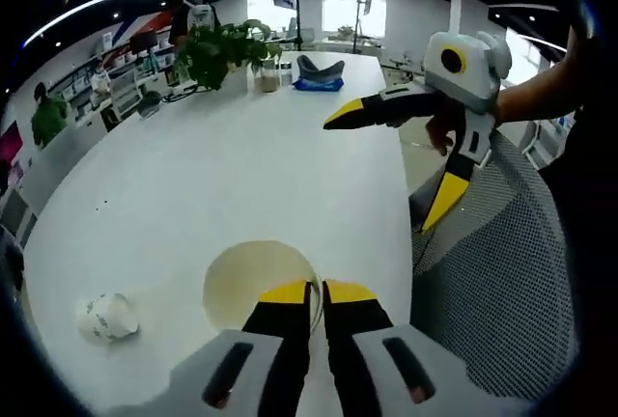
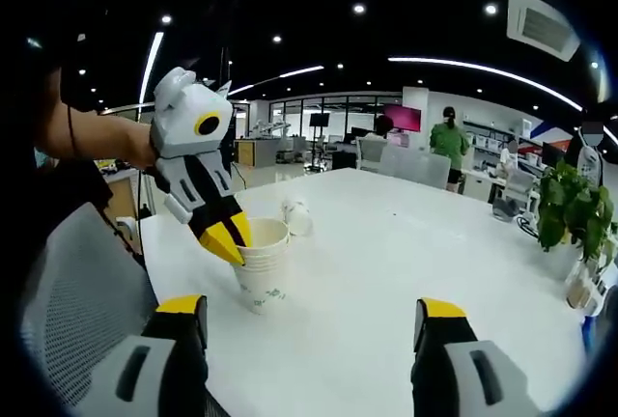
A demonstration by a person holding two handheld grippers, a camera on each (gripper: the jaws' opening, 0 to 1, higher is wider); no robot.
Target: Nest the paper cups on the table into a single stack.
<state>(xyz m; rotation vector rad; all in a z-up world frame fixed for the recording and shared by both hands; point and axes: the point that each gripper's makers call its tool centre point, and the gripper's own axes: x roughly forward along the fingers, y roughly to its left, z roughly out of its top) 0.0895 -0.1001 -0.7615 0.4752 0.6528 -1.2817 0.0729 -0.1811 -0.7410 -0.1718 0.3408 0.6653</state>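
Left gripper: in the left gripper view the left gripper (image 1: 317, 291) has its two yellow-tipped jaws pressed together on the near rim of the stack of paper cups (image 1: 253, 282); in the right gripper view the same gripper (image 2: 228, 237) comes in from the left, tilted down, tips pinching the rim of the top cup.
Stack of paper cups: upright on the white tabletop (image 1: 222, 166) near its edge; in the right gripper view the stack (image 2: 261, 267) shows several nested rims and a small green print on the side of the lowest cup.
Loose cup: a white paper cup (image 1: 108, 317) lies on its side on the tabletop, apart from the stack; in the right gripper view it (image 2: 296, 215) lies just beyond the stack.
Right gripper: in the right gripper view the right gripper (image 2: 314, 313) has its jaws spread wide with nothing between them, above the tabletop (image 2: 406, 253) short of the stack; in the left gripper view it (image 1: 396, 168) hangs in the air off the right edge of the tabletop, jaws apart, held by a person's hand (image 1: 444, 129).
Chair: a grey mesh chair back (image 1: 492, 272) stands beside the tabletop edge.
Far end of tabletop: a potted plant (image 1: 217, 50), a small jar (image 1: 268, 76) and a blue object (image 1: 319, 74) stand well apart from the cups.
Background: an open office with ceiling lights; a person in a green top (image 2: 449, 139) stands past the tabletop.
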